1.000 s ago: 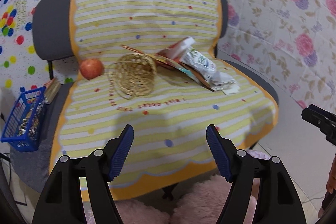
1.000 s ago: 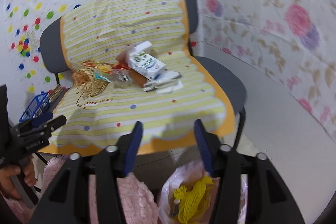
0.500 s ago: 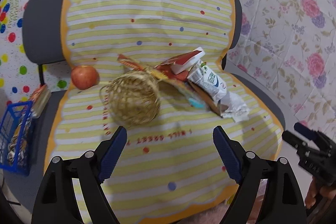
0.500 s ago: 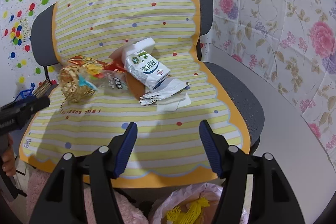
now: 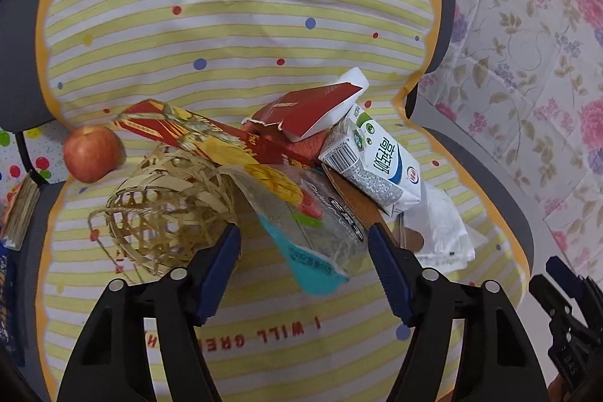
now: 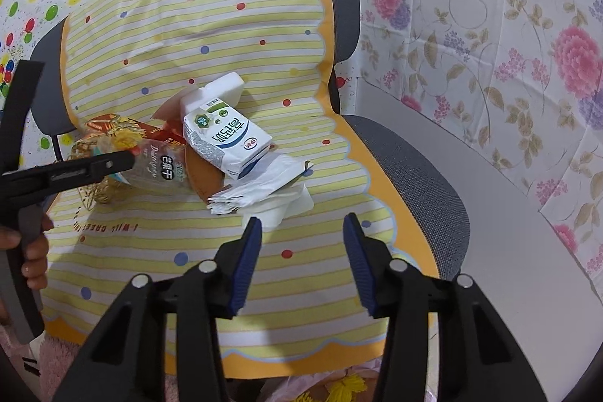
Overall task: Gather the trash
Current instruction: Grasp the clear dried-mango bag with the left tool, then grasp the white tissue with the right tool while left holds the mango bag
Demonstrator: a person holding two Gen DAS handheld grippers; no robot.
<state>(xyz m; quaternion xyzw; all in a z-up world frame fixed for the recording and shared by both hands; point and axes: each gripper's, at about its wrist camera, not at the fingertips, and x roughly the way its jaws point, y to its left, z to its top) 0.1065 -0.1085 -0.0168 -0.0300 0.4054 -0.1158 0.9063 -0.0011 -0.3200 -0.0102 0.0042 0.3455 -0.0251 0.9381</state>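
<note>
A trash pile lies on the chair's striped cover: a clear snack bag with a teal end, a white milk carton, a torn red box, a red-and-yellow wrapper and a crumpled white wrapper. My left gripper is closing with the snack bag between its fingers, pads not touching it. My right gripper is also closing, just short of the white wrapper and carton, with nothing held. The left gripper's tip shows over the snack bag.
A tipped wicker basket and an apple lie left of the pile. A white block sits behind the carton. A floral sheet covers the wall on the right. A bag with yellow stuff lies below the seat edge.
Both grippers have moved in towards the seat, so the pile looks much larger. The left now straddles the snack bag. Both pairs of jaws stand narrower than half a second ago.
</note>
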